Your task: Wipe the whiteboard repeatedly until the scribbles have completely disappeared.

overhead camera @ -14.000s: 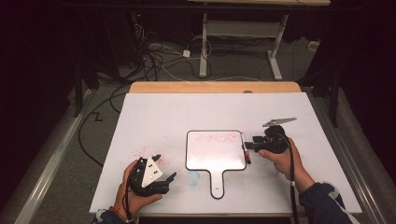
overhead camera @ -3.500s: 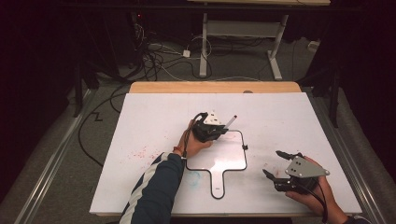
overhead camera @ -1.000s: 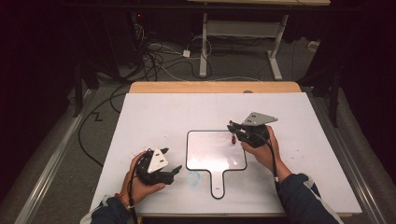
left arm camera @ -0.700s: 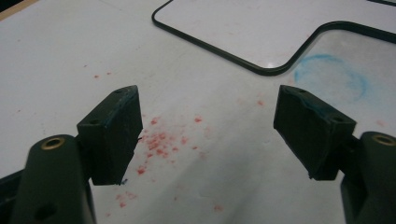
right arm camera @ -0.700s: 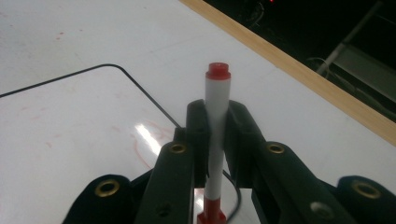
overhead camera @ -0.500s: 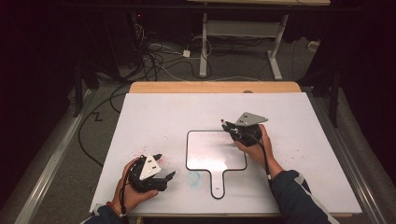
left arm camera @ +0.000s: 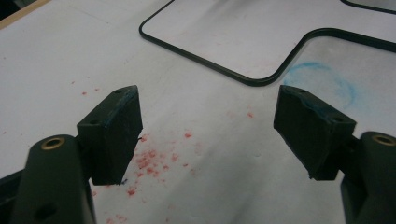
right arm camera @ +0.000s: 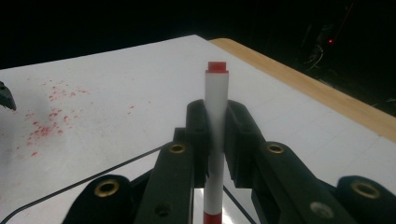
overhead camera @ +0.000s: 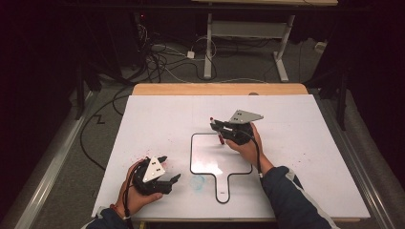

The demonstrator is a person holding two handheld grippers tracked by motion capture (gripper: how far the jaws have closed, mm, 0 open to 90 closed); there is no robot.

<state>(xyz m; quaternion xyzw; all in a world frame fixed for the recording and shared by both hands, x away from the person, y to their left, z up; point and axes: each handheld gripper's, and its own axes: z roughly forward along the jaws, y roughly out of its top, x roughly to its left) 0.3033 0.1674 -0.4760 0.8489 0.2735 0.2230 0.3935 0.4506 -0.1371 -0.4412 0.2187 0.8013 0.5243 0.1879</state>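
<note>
A small paddle-shaped whiteboard [overhead camera: 210, 155] with a black rim lies flat in the middle of the white table. My right gripper [overhead camera: 214, 126] hovers over its upper right corner, shut on a white marker [overhead camera: 220, 140] with red ends. In the right gripper view the marker [right arm camera: 216, 88] stands upright between the pads, red end up. At the table's front left my left gripper [overhead camera: 171, 168] rests open and holds nothing. In the left gripper view its jaws [left arm camera: 208, 107] stand wide apart above the table, pointing toward the board's rim [left arm camera: 219, 69].
Red ink specks [left arm camera: 154, 161] dot the white table sheet [overhead camera: 157, 114] near the left gripper. A faint blue ring smudge [left arm camera: 327, 84] sits beside the board's handle [overhead camera: 224, 188]. A wooden edge [overhead camera: 219, 89] runs along the table's far side, with desk legs and cables beyond.
My right gripper has carried the marker left and slightly down, from right of the board to over its upper right corner. The left gripper has stayed put.
</note>
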